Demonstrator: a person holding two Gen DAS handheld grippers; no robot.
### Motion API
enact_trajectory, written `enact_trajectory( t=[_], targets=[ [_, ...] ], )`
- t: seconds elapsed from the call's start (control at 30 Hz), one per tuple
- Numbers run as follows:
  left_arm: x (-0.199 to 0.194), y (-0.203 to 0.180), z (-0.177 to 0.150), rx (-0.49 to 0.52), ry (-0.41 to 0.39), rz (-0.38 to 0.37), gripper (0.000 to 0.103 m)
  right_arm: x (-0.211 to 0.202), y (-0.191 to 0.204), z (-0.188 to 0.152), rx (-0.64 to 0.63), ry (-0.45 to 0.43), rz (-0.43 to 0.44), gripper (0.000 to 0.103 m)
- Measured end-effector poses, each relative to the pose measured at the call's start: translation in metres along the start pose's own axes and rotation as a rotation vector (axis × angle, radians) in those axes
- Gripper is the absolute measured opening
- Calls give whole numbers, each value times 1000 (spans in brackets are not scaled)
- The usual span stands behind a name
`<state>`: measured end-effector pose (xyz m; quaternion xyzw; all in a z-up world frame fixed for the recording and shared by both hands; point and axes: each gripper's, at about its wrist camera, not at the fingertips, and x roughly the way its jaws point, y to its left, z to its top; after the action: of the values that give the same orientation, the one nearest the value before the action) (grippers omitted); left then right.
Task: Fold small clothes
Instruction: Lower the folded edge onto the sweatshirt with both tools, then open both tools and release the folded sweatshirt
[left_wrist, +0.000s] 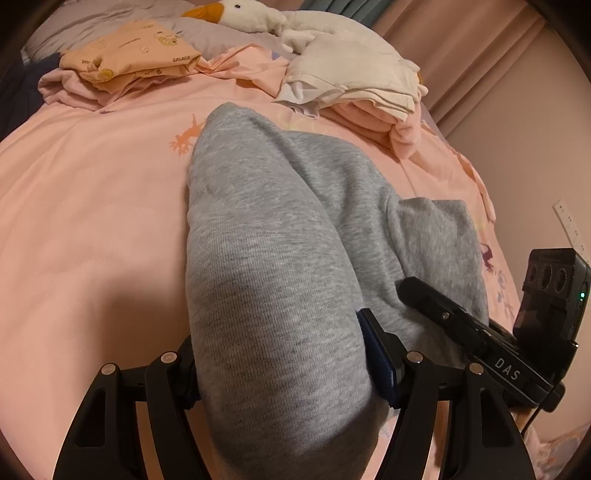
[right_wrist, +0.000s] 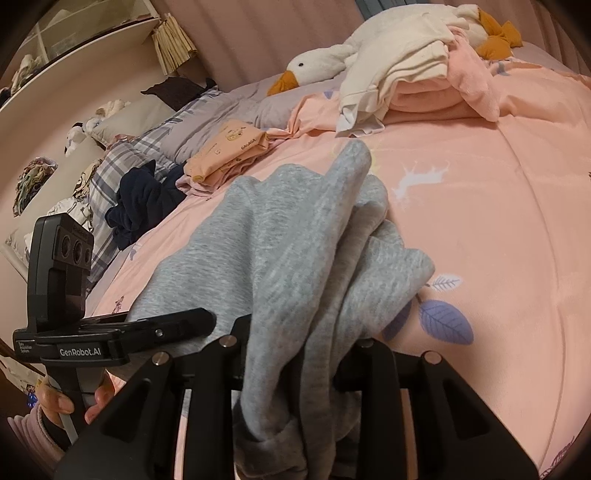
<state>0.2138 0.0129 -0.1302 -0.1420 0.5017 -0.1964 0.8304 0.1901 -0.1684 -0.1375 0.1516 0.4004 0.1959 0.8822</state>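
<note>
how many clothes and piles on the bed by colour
grey garment: 1
orange printed folded piece: 1
white folded piece: 1
pink folded pile: 1
dark navy heap: 1
total: 5

— How many of each?
— One grey knit garment (left_wrist: 266, 236), one white plush goose (right_wrist: 332, 59), two black grippers, two folded piles — perhaps a third: the dark navy heap (right_wrist: 144, 206) is unclear.
</note>
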Motion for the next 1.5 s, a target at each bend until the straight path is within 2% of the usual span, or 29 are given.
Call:
enact_trajectory(
  t=[1.1, 1.4, 1.5],
  targets=[
    [-4, 0, -6, 32, 0, 67, 70, 1, -35, -12, 166, 48, 3, 41],
    [-9, 3, -10, 40, -3, 79, 70, -4, -48, -17, 232, 48, 25, 49],
    [-14, 3, -13, 55, -11, 93, 70, -8, -51, -19, 254, 45, 23, 55]
  ],
)
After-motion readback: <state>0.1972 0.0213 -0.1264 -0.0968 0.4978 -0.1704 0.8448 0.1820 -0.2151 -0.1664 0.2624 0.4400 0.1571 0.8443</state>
